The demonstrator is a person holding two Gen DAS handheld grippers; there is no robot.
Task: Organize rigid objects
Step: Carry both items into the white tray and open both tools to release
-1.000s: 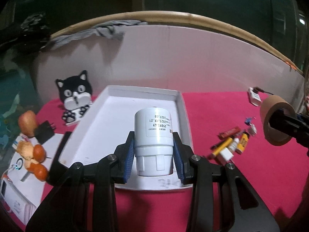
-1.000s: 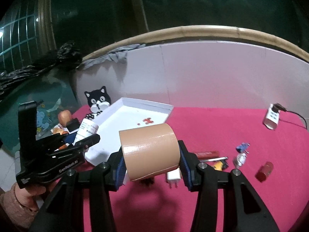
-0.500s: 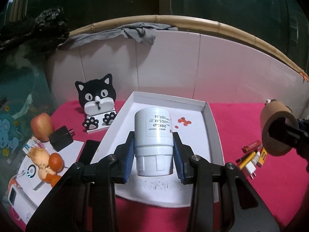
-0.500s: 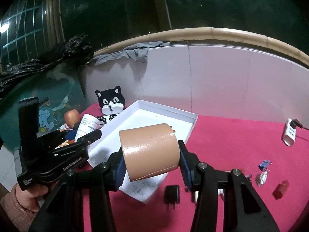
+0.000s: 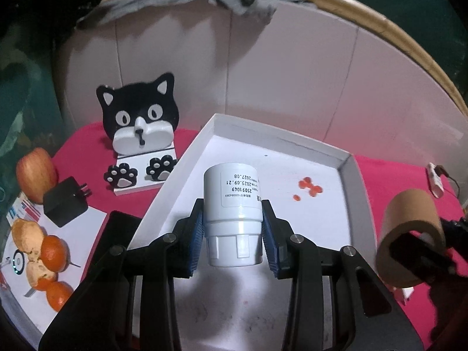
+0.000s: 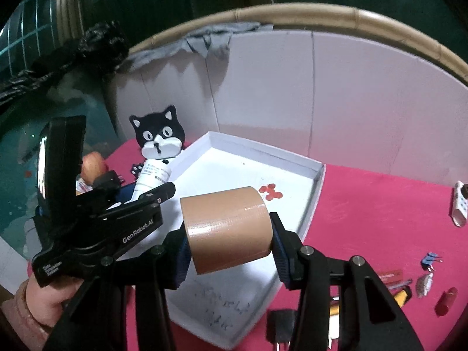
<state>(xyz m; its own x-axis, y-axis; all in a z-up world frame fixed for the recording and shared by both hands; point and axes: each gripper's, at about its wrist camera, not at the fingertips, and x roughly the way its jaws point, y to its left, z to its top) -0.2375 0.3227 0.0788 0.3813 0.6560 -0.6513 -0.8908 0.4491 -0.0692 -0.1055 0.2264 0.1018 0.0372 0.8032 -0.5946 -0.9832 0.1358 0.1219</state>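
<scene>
Holding both loads above the white tray (image 5: pixel 358 199): left gripper (image 5: pixel 232 235) pinched a white plastic bottle (image 5: pixel 232 204), blue pads pressed on both sides, cap end toward the camera. Right gripper (image 6: pixel 229 235) clamped a roll of brown tape (image 6: pixel 226 231) by its flat ends, roll lying sideways. Bottle hung over the tray's middle, tape over the tray's near right part. Neither touched the tray floor. Tray sat on a red cloth (image 6: pixel 365 204), a few red marks (image 5: pixel 310 187) inside it. Cat figure (image 5: pixel 140 125) stood just left of the tray; apple (image 5: pixel 36 174), black charger (image 5: pixel 65 201) and oranges (image 5: pixel 54 253) further left. Small loose items lay well right of the tray, including a red lipstick (image 6: pixel 446 301).
</scene>
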